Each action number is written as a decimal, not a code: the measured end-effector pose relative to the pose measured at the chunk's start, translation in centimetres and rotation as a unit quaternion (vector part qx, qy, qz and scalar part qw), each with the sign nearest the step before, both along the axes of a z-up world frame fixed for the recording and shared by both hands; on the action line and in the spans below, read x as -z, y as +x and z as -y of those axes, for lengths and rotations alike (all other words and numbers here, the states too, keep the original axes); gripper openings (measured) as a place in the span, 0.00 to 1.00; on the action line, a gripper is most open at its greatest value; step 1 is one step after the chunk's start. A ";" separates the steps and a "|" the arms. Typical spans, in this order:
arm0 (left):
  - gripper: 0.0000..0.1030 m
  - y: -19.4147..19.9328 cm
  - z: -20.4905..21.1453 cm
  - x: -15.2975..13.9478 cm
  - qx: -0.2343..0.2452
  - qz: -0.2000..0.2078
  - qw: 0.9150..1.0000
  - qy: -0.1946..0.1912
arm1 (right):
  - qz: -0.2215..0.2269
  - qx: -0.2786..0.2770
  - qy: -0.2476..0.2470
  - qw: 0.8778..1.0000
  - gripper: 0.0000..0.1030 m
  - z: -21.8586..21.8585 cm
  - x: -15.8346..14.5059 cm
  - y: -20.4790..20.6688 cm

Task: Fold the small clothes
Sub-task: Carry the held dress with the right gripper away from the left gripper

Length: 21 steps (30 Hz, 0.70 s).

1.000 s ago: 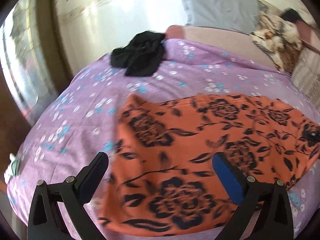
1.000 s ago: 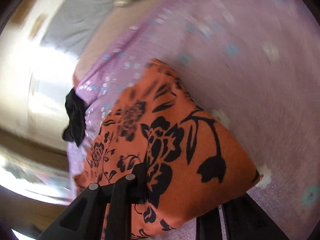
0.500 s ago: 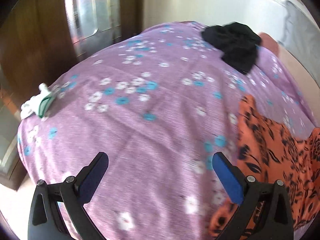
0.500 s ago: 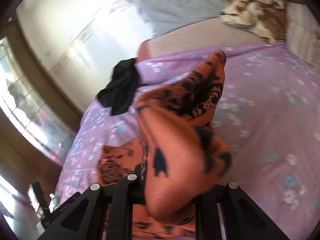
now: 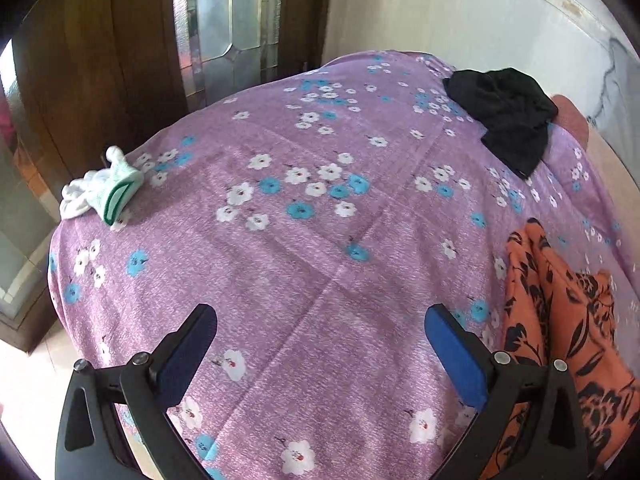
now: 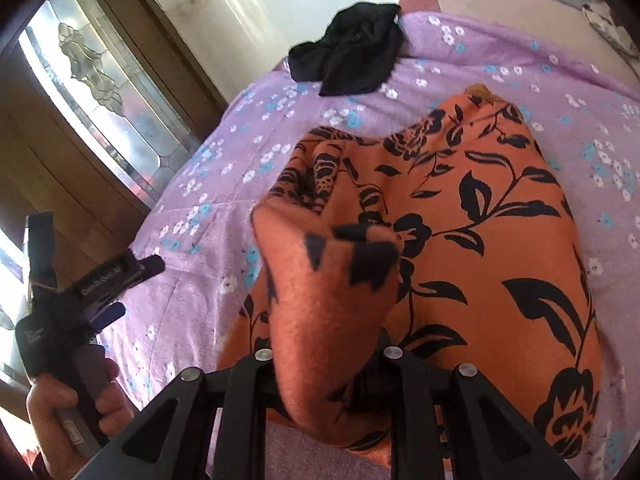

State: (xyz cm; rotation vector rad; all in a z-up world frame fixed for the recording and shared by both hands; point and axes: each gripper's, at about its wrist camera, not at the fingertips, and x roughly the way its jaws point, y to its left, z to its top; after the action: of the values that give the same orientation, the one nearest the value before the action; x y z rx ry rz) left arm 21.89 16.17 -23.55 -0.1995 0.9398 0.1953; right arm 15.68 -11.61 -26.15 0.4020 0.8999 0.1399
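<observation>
- Swung well away to the left since a second ago, left gripper (image 5: 322,340), with the orange cloth gone from between its fingers and only bedspread under it now.
- Spread wide, both blue pads (image 5: 456,354), nothing between them, hovering over the purple flowered bedspread (image 5: 320,240).
- Also seen from the right wrist view at far left, left gripper (image 6: 132,284), held in a bare hand (image 6: 72,404) off the side of the bed.
- Clamped tight on a bunched fold of the orange floral garment (image 6: 460,248), right gripper (image 6: 328,364), fingers drawn close with the fabric bulging up between them and hiding the tips.
- Lifted at the gripped end, draped down and away over the bedspread (image 6: 208,216), reaching toward the far side of the bed.
- Just a slice of that same orange garment (image 5: 560,320) along the right edge of the left wrist view, just beside the right-hand finger.
- Further out, crumpled black garment (image 5: 508,120) near the far edge of the bed, well apart from the orange one; same dark heap (image 6: 352,52) up top in the right wrist view.
- Off at the left corner of the bed, small white and green bundle (image 5: 102,192), looks like socks, hard to be sure.
- Beyond the bed, wooden door with frosted glass panel (image 5: 216,28) and a pale wall.
</observation>
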 end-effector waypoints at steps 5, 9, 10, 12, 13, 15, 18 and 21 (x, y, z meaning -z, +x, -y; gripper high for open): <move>1.00 0.2 0.7 -0.3 0.007 0.004 1.000 0.000 | -0.037 -0.025 0.055 0.998 0.72 -0.9 0.0 1.2; 1.00 0.1 0.7 -0.5 0.009 0.012 1.000 0.002 | 0.005 -0.091 0.035 0.995 0.76 -3.1 -0.8 -0.9; 1.00 0.0 0.7 -0.7 0.010 0.017 1.000 0.002 | 0.012 -0.107 0.039 0.993 0.76 -3.1 -0.9 -1.4; 1.00 -0.4 0.9 -1.1 0.016 0.032 0.999 -0.002 | 0.027 -0.131 0.069 0.989 0.76 -2.3 -1.3 -2.6; 1.00 -0.6 1.0 -1.4 0.022 0.042 0.999 -0.007 | 0.029 -0.129 0.082 0.988 0.75 -1.6 -1.5 -3.1; 1.00 -1.2 1.9 -2.1 0.039 0.065 0.997 -0.016 | 0.036 -0.103 0.108 0.988 0.75 0.8 -1.9 -3.9; 1.00 -2.1 4.3 -3.2 0.087 0.100 0.991 -0.013 | 0.050 -0.044 0.112 0.991 0.73 4.8 -2.7 -4.5; 1.00 -3.3 7.5 -4.4 0.151 0.143 0.978 -0.006 | 0.050 0.007 0.099 0.994 0.62 8.2 -2.8 -5.2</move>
State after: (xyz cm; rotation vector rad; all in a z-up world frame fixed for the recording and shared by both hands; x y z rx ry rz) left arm 18.55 8.71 -19.15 -0.0908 0.6746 -0.1186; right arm 10.47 -19.78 -23.35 0.5811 0.7859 0.2356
